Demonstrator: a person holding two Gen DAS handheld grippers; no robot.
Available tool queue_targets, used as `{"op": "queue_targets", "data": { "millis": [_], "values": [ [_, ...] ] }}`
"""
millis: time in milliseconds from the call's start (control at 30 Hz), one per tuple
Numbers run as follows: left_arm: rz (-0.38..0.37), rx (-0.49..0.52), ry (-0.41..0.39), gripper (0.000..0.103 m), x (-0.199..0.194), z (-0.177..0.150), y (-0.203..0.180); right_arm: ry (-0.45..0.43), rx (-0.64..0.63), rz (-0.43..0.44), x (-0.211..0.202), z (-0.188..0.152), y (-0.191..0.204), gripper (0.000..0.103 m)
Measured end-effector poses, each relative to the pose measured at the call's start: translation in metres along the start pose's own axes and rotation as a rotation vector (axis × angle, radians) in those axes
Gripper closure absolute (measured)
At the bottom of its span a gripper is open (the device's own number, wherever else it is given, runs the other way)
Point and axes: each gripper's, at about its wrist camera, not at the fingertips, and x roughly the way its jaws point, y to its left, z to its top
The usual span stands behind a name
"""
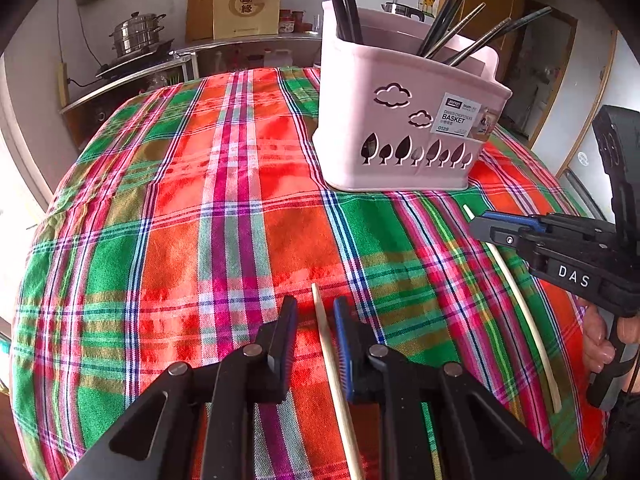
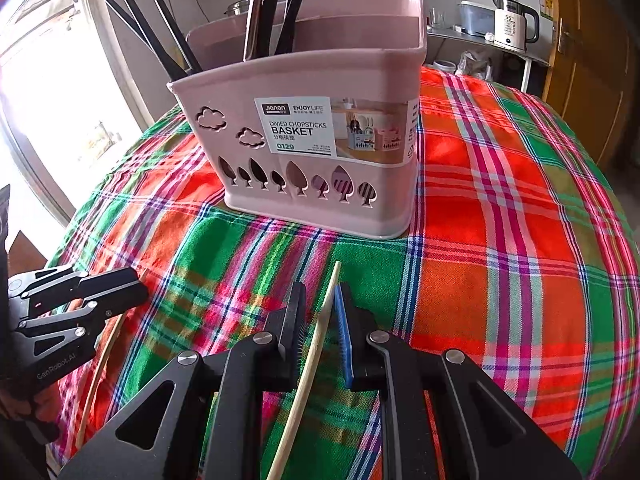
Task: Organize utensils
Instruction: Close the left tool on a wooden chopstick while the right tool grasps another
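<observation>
Chopstick (image 2: 316, 340) between right claw (image 2: 318, 332) fingers

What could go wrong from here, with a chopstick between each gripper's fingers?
1. The left gripper straddles its bamboo chopstick with gaps either side; an uneven close could roll it.
2. The right gripper sits near the tip of its chopstick; lifted there, the long tail may swing or drag on the tablecloth.
3. The basket already bristles with dark chopsticks; insertion could snag.

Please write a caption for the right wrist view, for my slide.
Right gripper open around a wooden chopstick on the plaid cloth, pink basket ahead.
</observation>
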Motion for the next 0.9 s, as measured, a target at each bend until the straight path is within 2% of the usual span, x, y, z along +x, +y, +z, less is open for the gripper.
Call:
{"op": "queue_targets", "data": {
  "millis": [300,500,733,900],
  "values": [
    [0.034,0.006,0.005,0.094,0.002,0.003,-0.002,0.02,-0.013,-0.039,0.007,0.007,0.005,0.088],
    [0.036,0.005,0.018,0.097,0.002,0.005,-0.005,0.036,-0.027,-0.059,0.008,0.009,0.006,0.096],
    [-0.01,-0.005,0.033,0.098,0.002,0.009,-0.004,0.029,-0.029,-0.033,0.001,0.009,0.008,0.098],
    [-0.033,-0.009,0.003,0.098,-0.015,0.018,-0.005,-0.015,-0.041,-0.005,-0.02,0.013,0.011,0.098]
  ]
}}
